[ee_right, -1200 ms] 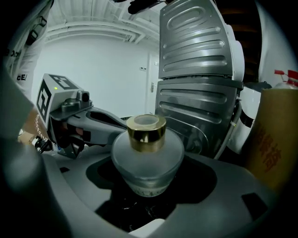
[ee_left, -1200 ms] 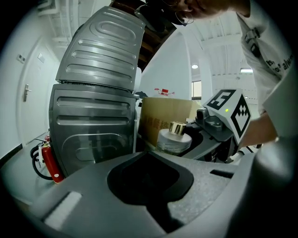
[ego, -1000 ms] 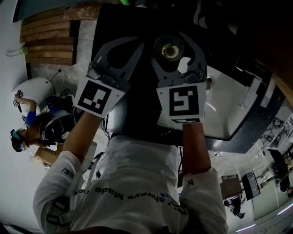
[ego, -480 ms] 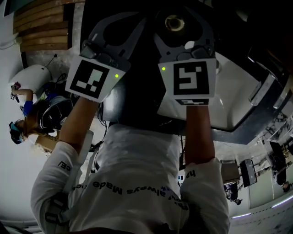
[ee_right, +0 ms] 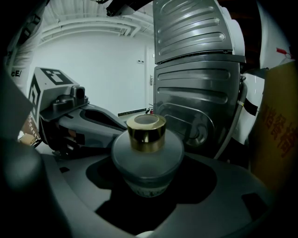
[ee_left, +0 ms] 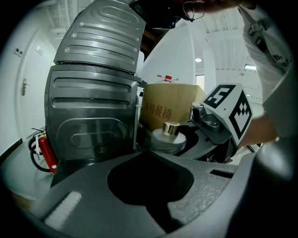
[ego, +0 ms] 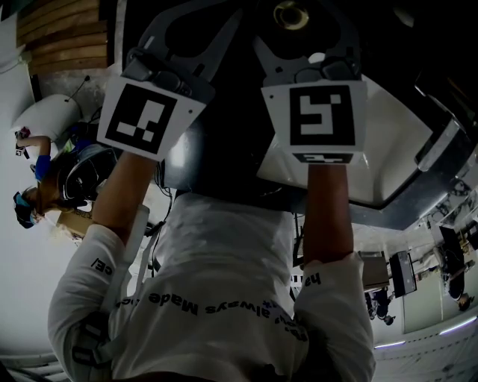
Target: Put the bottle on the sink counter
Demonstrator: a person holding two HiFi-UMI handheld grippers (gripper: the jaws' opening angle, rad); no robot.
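Observation:
A round frosted bottle (ee_right: 148, 155) with a gold cap sits upright between the jaws of my right gripper (ego: 293, 33), which is shut on its body. The head view shows only the bottle's gold cap (ego: 291, 13), at the top edge. From the left gripper view the bottle (ee_left: 168, 137) appears just beyond my own jaws, beside the right gripper's marker cube (ee_left: 228, 111). My left gripper (ego: 190, 33) is held close to the left of the right one, shut, with nothing in it. The white sink basin (ego: 388, 149) lies below and right of the right gripper.
A dark counter edge (ego: 418, 201) runs around the basin. A ribbed silver metal shell (ee_left: 93, 102) stands close ahead of both grippers, next to a cardboard box (ee_left: 167, 109). A red fire extinguisher (ee_left: 46, 153) is low at the left. Wooden slats (ego: 67, 37) lie at the upper left.
Both grippers have moved up the head view and look larger, closer to the camera. The bottle stays in the right gripper.

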